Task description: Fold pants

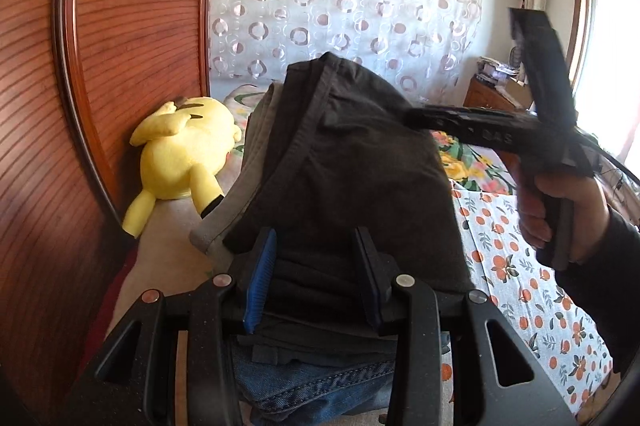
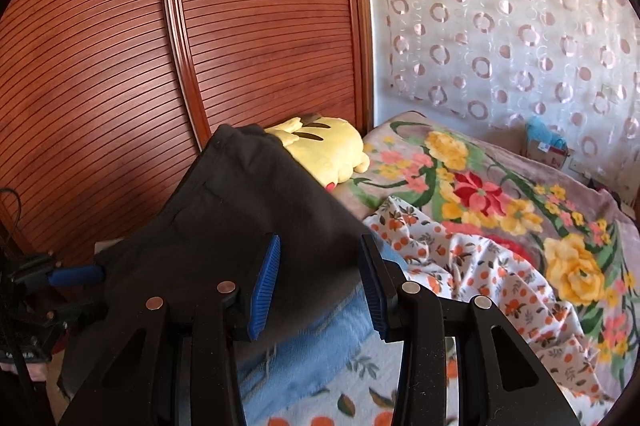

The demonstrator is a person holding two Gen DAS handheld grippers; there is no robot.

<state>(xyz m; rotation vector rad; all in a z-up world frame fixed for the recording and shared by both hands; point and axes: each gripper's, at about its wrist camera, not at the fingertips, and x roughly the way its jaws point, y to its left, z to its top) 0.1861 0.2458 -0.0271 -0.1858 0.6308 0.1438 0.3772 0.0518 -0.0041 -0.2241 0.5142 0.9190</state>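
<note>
One slatted wooden wardrobe door (image 2: 260,45) is filling the left of both views. One sheer curtain (image 1: 340,5) with ring patterns is hanging behind the bed. One floral blanket (image 2: 500,193) is covering the far half of the bed, and one orange-print sheet (image 1: 520,266) is lying rumpled over the near half.

One pair of black pants (image 1: 352,161), folded, is sitting on top of a clothing stack at the wardrobe side of the bed, over a grey garment (image 1: 256,161) and blue jeans (image 1: 312,386). One yellow plush toy (image 1: 184,149) is lying just beyond the stack, against the wardrobe.

Two grippers:
- The left gripper (image 1: 316,238) is standing with jaws apart, its pads straddling the near edge of the pants without squeezing it.
- The right gripper (image 2: 320,246) is standing likewise parted, fingertips at the pants' opposite edge, with blue cloth showing in the gap.

One hand (image 1: 560,209) is holding the right gripper's handle.
</note>
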